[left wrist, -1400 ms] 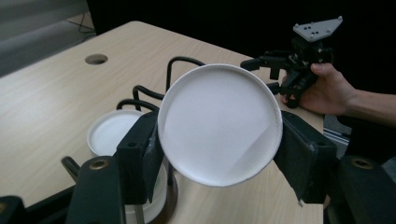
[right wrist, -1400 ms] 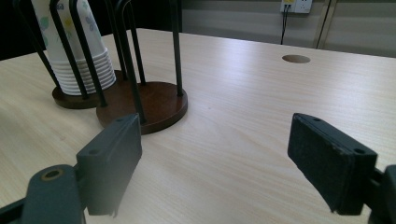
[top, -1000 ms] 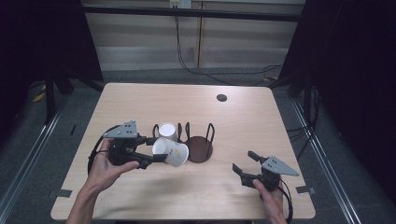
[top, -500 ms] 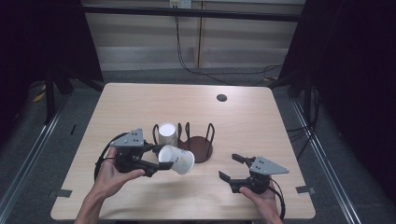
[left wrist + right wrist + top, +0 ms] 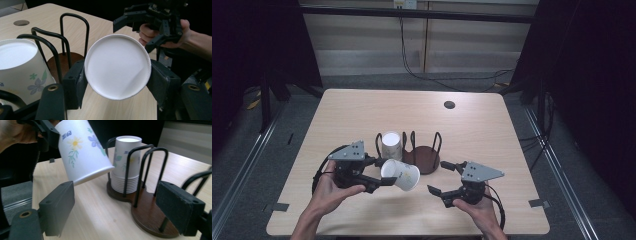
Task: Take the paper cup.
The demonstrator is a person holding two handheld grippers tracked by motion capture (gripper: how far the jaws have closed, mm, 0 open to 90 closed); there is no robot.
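A floral paper cup (image 5: 402,175) hangs tilted on its side above the table, with my left gripper (image 5: 384,172) shut on it near its base. In the left gripper view the cup's white bottom (image 5: 117,66) faces me between the jaws. My right gripper (image 5: 438,177) is just right of the cup's mouth; its jaws have just been opening and nothing is between them. The right gripper view has the held cup (image 5: 82,150) at upper left. Behind stands a wooden cup holder (image 5: 428,161) with black wire loops; a stack of upside-down cups (image 5: 390,145) fills its left slot.
The holder's right slot (image 5: 152,220) is a bare brown disc between wire loops. A dark round hole (image 5: 449,104) sits in the tabletop at the far right. Bare wood lies in front of the holder and along the table's front edge (image 5: 412,232).
My right gripper has moved left and up toward the cup's mouth, and its jaws stand wider. The left gripper with the cup has shifted slightly toward the front edge.
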